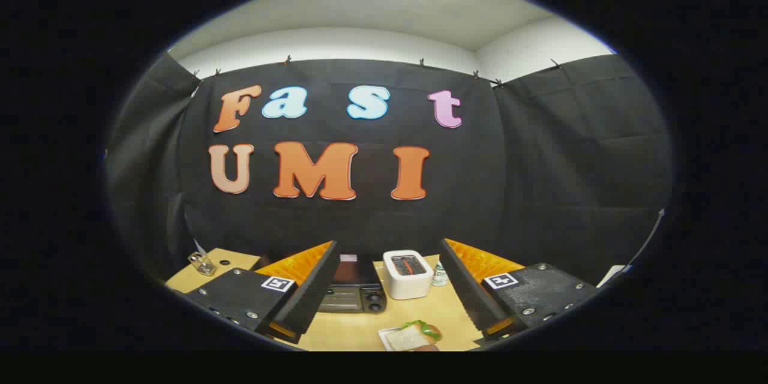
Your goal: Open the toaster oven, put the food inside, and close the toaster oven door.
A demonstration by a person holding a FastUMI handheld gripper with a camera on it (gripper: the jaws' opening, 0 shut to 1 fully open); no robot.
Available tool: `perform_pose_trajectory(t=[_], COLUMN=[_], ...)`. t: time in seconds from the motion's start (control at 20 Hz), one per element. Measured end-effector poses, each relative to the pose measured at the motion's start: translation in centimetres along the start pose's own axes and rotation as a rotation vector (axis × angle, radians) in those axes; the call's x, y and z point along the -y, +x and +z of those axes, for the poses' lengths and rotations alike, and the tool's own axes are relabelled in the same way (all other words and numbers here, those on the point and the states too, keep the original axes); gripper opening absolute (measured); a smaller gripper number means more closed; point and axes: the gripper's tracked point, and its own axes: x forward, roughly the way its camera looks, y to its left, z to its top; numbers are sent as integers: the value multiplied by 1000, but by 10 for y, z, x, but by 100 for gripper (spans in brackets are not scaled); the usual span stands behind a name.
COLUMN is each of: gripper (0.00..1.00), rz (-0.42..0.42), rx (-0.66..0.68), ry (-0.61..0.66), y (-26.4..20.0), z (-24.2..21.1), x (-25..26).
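Note:
My gripper (387, 288) is held high above a wooden table (354, 330) with its fingers wide apart and nothing between them. Between the fingers and far below, a dark toaster oven (354, 293) sits on the table with its door shut; the left finger (309, 291) covers its left side. The food (413, 336), a sandwich with green leaf on a small white plate, lies nearer to me than the oven, slightly toward the right finger (474, 294).
A white pop-up toaster (407, 273) stands just right of the oven. A small bottle (440, 275) is beside the right finger. A clear glass (202, 263) stands at the table's far left corner. Black cloth walls close the booth behind.

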Motion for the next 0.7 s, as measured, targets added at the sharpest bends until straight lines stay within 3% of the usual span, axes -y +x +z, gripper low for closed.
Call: perform_pose_trajectory(t=[0.7], gripper=[99], rz=[-33], rx=[-23], ry=[25], y=[4], z=[-4], x=[3])
